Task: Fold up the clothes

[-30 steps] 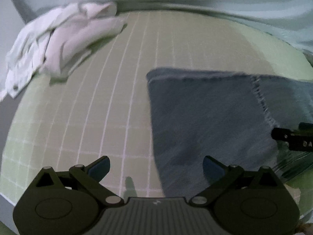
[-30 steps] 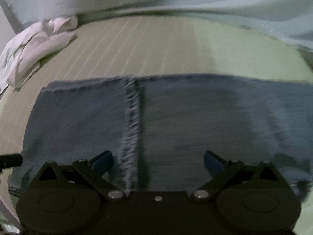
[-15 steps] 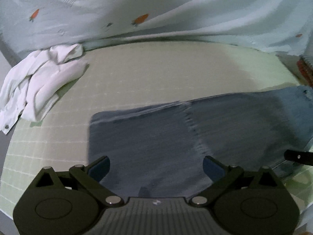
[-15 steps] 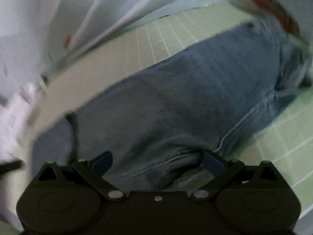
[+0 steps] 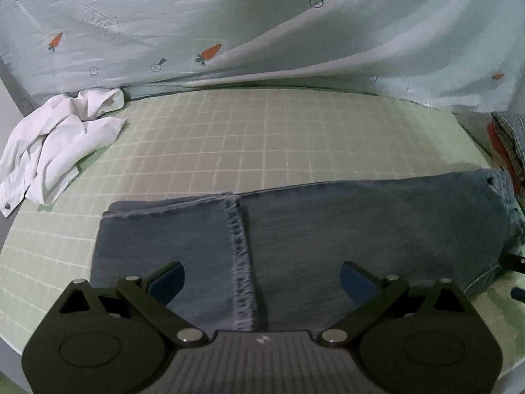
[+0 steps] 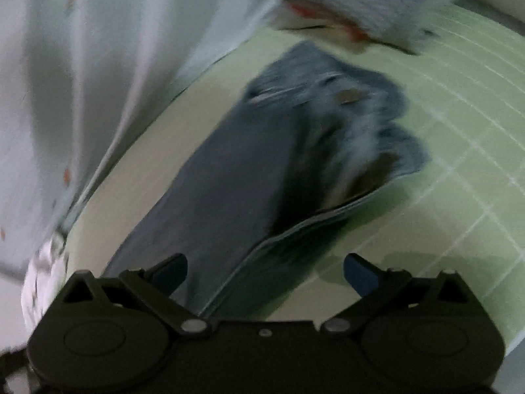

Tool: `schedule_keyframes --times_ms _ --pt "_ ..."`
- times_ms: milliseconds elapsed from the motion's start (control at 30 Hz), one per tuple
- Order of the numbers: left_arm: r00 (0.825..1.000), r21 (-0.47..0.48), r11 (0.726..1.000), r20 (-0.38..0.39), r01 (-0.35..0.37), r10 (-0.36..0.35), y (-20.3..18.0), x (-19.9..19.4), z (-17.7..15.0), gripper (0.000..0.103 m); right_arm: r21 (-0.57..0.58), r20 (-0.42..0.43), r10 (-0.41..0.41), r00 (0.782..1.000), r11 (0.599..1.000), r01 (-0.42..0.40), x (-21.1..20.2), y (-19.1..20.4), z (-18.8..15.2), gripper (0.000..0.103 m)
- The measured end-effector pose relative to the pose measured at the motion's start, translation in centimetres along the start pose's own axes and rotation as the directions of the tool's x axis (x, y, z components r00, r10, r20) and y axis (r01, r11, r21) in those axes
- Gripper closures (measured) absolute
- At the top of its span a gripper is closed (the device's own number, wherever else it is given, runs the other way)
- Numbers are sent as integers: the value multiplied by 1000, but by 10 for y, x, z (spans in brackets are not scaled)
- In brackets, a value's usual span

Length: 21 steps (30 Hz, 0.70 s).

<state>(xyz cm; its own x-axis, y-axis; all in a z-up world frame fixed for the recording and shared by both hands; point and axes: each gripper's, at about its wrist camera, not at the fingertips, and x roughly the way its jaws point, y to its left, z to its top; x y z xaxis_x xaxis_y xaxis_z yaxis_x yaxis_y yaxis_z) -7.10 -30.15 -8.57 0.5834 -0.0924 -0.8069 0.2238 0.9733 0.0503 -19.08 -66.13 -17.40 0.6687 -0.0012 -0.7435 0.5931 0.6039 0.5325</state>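
Hovering with both jaws wide and empty, the left gripper [image 5: 261,279] and right gripper [image 6: 264,271] have the jeans [image 5: 328,229] flat ahead; grabbing one layer could drag the fold crooked.

The jeans [image 5: 328,229] are matt blue denim, coarse-woven, with a frayed, stitched hem at the centre. At 10 o'clock lies a white garment [image 5: 55,144], soft crumpled cloth. The bench [image 5: 262,138] wears a matt pale-green gridded mat. At 12 o'clock hangs a thin, smooth printed sheet [image 5: 262,26]. The left tool [image 5: 262,279] is matt black plastic with small shiny metal pins.
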Motion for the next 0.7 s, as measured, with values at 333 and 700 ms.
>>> schedule_keyframes --times_ms 333,700 --pt "999 -50 998 -33 -42 40 -19 12 11 3 142 106 -54 993 989 39 29 -53 53 0" --pt "990 -116 989 -119 -87 73 -11 32 16 3 136 141 40 989 989 -59 60 -50 74 0"
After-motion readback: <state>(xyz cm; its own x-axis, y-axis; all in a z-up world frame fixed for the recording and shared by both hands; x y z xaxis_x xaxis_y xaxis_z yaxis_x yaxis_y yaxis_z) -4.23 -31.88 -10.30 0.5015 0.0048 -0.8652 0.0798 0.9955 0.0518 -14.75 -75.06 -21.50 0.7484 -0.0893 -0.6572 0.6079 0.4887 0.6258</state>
